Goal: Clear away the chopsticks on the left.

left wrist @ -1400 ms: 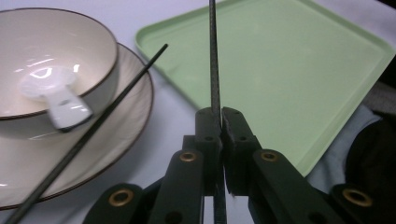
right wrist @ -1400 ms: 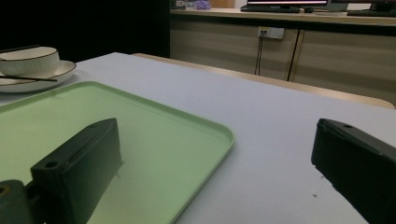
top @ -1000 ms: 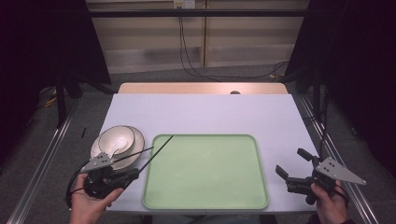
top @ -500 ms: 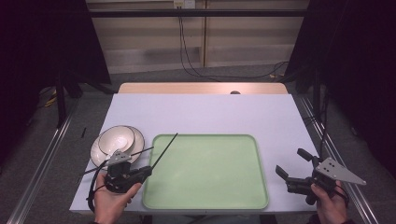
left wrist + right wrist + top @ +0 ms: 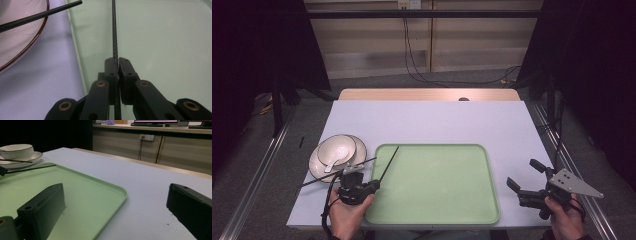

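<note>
The left gripper (image 5: 374, 185), jaws clamped on one chopstick (image 5: 114, 30) (pointing toward one o'clock), angles it over the green tray (image 5: 452, 210), apparently for placing, while the right gripper (image 5: 524, 180) waits wide open.

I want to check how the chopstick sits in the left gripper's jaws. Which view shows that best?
The left gripper view: the chopstick runs straight up from between the shut jaws of the left gripper, over the green tray. The high view shows it small and thin. The right gripper view shows it as a far dark line at the tray's edge.
</note>
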`<state>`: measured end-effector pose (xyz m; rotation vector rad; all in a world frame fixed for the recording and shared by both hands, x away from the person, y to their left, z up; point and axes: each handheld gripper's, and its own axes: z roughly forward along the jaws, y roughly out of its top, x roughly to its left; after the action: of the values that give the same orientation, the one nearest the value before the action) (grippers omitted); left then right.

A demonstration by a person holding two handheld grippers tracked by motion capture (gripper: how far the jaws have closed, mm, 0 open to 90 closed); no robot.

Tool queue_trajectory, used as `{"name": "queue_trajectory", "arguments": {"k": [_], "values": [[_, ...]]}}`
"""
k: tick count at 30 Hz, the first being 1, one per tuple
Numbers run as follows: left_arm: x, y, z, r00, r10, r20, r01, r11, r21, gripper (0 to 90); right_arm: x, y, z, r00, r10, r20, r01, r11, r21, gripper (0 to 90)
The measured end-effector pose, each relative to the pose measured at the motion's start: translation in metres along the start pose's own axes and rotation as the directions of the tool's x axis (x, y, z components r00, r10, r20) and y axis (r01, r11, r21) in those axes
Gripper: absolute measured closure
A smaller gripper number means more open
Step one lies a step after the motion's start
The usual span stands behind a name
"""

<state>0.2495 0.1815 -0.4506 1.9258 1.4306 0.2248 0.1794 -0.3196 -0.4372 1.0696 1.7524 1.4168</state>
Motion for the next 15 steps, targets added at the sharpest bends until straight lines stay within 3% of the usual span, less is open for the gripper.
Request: {"name": "queue_trajectory", "arguments": {"k": [10,15], "values": [[0.005,0.0,0.013,0.9991,-0.018,-0.039,0.019,0.9996,0.019,86.1,0.0,0.0,0.0,0.9999,-0.001,-0.01,0.001,1.0,0.006,1.4],[0.006,-0.001,0.017,0.9992,-0.028,-0.029,0.029,0.999,0.035,85.9,0.001,-0.001,-0.001,1.0,-0.001,0.001,0.001,1.0,0.006,1.4]]}}
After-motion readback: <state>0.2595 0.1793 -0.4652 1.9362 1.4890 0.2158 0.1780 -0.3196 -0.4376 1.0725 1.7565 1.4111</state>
